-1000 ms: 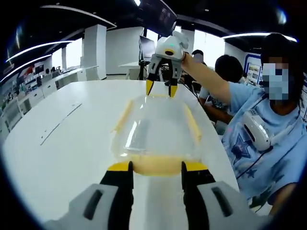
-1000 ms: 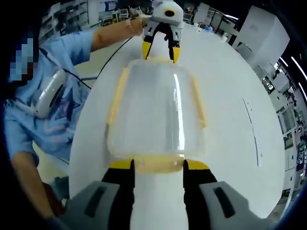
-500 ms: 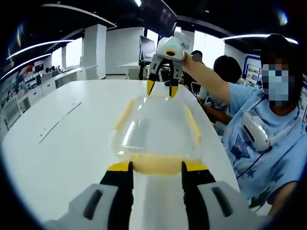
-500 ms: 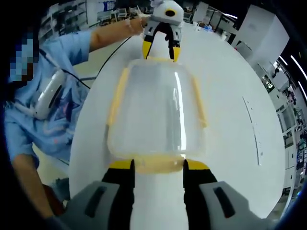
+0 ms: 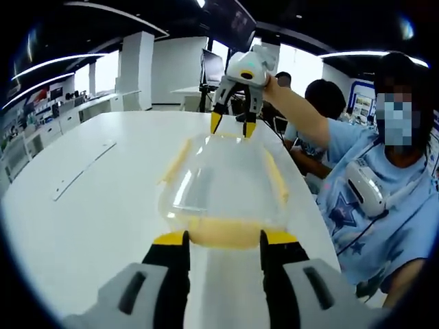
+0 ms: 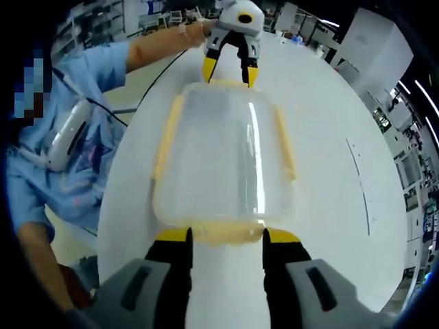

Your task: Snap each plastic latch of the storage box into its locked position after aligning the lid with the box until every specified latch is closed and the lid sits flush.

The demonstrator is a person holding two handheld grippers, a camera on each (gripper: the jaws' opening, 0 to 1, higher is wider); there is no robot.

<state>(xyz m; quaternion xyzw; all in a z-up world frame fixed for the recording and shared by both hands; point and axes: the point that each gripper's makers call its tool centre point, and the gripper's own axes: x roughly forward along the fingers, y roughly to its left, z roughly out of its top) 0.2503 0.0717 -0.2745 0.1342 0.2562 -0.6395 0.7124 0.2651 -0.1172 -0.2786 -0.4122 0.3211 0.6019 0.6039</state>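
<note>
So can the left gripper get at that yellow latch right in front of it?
Probably yes: the left gripper sits open at the near yellow latch, with nothing between them.

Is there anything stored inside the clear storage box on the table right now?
No. In the right gripper view the white table shows straight through the transparent storage box, with nothing inside it.

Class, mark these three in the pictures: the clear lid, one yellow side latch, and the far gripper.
clear lid [image 6: 219, 157], right gripper view, middle of its top.
yellow side latch [image 6: 167, 137], right gripper view, midway along the strip.
left gripper [image 6: 229, 72], right gripper view, between its fingertips.
</note>
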